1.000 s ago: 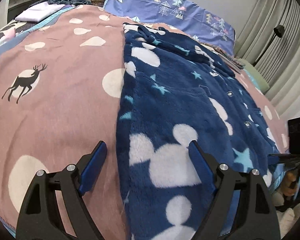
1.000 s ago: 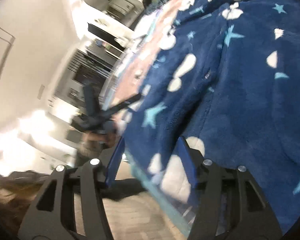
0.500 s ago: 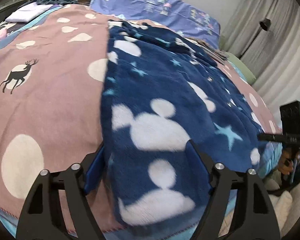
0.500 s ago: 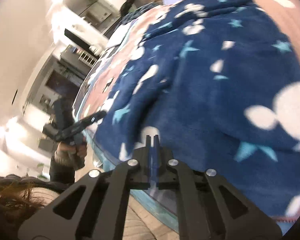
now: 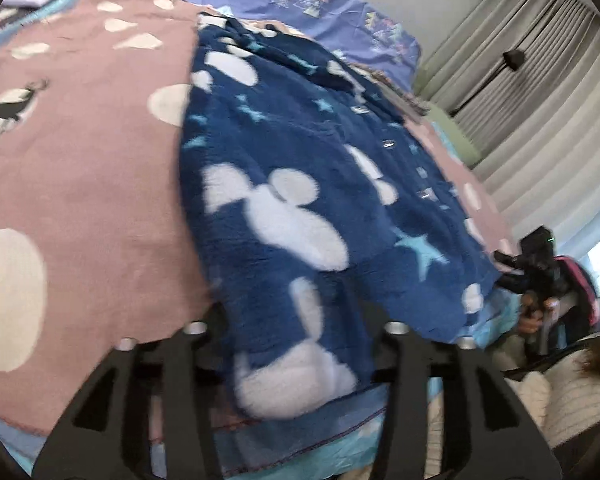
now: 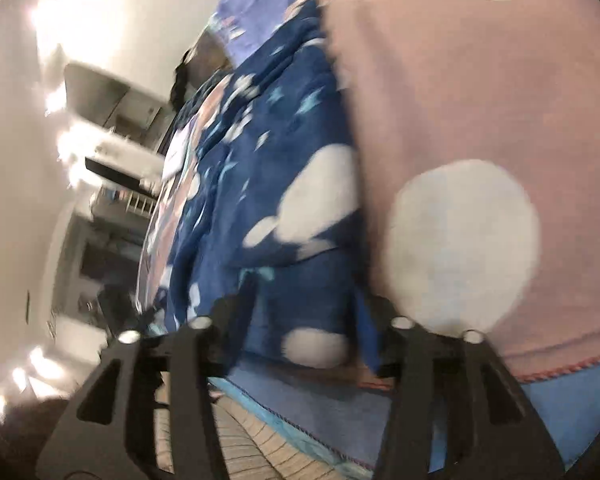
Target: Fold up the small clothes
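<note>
Left tool (image 5: 296, 344) sits at the bottom centre of its own view with the near hem of the blue fleece garment (image 5: 300, 200) between its fingers; its jaws are closing, and blur hides whether the pads already press on the cloth. Right tool (image 6: 300, 320) is at the bottom centre of its view, straddling the other near corner of the same hem, and its jaws are opening; the blue pad on its right finger lies against the fleece edge, but no grip shows.

The garment lies spread on the pink spotted bedspread (image 5: 80, 184) of a bed, its long axis running from the lower middle of the left wrist view up toward the purple pillow (image 5: 320, 8) at the top. Its near hem lies by the bed's front edge, where the light blue border (image 5: 320, 444) of the bedspread shows below it. In the left wrist view the right tool (image 5: 528, 268) appears small at the right edge, just beside the hem's far corner, with a hand (image 5: 530, 320) under it.

Both tools therefore stand at the same short edge, one at each corner, and the rest of the garment stretches away from them up the frame. Judging from this, the coming fold would carry the hem along that long axis toward the collar end. The left tool looks nearer to a firm hold; the right one seems to need to shut again first.
</note>
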Demonstrator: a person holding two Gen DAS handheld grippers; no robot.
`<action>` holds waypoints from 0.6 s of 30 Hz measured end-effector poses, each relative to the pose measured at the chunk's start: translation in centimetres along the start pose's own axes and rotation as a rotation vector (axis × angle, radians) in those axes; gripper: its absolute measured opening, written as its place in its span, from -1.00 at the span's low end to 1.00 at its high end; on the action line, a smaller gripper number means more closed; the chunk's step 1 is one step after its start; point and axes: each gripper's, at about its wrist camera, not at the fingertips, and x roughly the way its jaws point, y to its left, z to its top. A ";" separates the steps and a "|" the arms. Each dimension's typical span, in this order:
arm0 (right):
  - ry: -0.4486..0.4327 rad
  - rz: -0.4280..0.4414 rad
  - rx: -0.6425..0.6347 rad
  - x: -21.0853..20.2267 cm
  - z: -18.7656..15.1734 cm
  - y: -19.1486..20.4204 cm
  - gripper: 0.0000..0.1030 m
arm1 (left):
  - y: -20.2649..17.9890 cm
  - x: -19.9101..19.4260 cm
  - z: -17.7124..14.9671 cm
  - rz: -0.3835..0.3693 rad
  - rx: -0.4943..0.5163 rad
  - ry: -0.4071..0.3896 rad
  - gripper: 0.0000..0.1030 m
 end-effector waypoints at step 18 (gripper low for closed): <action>-0.238 0.349 -0.219 -4.2 6.0 10.7 -0.79 | -11.4 -8.2 8.7 -0.052 0.251 -0.347 -0.77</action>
